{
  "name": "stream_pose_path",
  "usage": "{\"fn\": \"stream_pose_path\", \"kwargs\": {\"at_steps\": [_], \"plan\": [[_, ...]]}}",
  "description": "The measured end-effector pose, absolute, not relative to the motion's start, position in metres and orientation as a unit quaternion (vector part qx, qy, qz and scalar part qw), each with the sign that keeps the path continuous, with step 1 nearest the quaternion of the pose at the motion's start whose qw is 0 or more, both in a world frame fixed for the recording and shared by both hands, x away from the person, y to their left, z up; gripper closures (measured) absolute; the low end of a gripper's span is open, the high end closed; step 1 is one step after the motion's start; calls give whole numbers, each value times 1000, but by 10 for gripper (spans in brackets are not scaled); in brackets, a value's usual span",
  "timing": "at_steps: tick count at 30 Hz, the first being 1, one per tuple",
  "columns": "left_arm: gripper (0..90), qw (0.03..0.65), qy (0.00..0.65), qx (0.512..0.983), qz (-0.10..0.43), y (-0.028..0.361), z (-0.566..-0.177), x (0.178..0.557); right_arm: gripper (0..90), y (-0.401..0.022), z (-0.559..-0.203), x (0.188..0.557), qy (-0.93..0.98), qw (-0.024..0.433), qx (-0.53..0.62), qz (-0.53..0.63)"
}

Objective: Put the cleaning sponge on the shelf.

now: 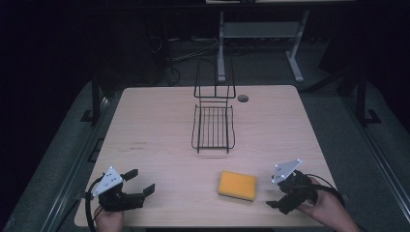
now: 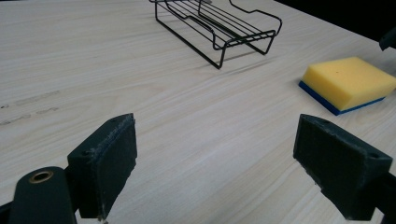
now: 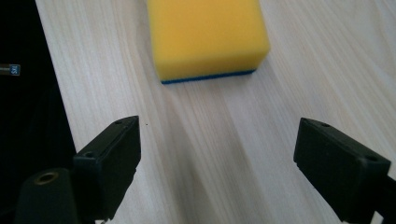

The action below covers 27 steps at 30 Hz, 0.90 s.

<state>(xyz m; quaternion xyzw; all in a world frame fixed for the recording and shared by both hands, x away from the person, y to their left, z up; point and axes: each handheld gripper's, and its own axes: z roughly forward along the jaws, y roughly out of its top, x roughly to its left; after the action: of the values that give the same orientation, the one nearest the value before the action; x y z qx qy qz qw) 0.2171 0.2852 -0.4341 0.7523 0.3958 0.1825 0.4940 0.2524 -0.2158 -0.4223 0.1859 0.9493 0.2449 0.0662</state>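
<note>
A yellow sponge with a blue underside lies flat on the wooden table, near the front edge and right of centre. My right gripper rests just right of it, open and empty. In the right gripper view the sponge lies a short way beyond the spread jaws, which hold nothing. My left gripper sits at the front left, open and pointing right. In the left gripper view its jaws stand wide over bare wood, with the sponge far off to the right.
A black wire rack with a tall upright back stands at the table's middle, also seen as the rack ahead of the left gripper. A round cable hole lies behind it. Dark floor and a desk frame lie beyond the table.
</note>
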Motion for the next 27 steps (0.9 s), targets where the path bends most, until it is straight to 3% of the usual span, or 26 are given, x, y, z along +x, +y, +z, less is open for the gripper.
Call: {"fn": "stream_pose_path", "kwargs": {"at_steps": [27], "plan": [[128,496,396,751,184,286,-433,217,143,-165,-411,269,962,50,133,233]]}}
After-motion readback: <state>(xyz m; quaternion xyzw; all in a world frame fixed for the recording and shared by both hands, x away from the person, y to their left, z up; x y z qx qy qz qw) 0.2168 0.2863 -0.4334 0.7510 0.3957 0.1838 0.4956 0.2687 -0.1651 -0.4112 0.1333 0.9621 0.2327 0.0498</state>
